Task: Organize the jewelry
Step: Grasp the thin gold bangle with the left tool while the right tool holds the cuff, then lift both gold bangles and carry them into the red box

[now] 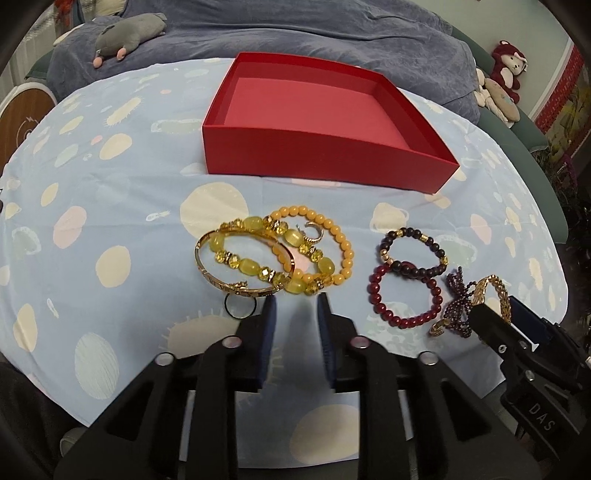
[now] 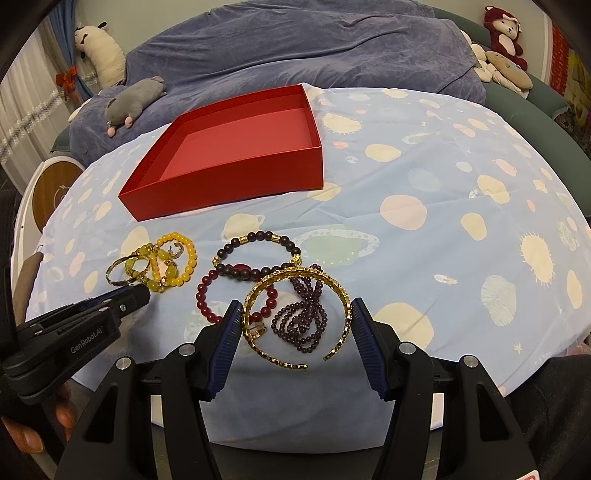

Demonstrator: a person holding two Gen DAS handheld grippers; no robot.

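An empty red box stands at the back of the table. In front of it lie a gold bangle, a yellow stone bracelet and an orange bead bracelet, piled together. To their right lie a dark bead bracelet and a red bead bracelet. My left gripper is open just in front of the yellow pile. My right gripper is open, its fingers either side of a gold cuff that lies over a purple bead strand.
The table has a light blue cloth with pale spots. A black ring lies near the left fingertip. A small gold ring lies inside the cuff. A grey plush and a red plush lie on the sofa behind.
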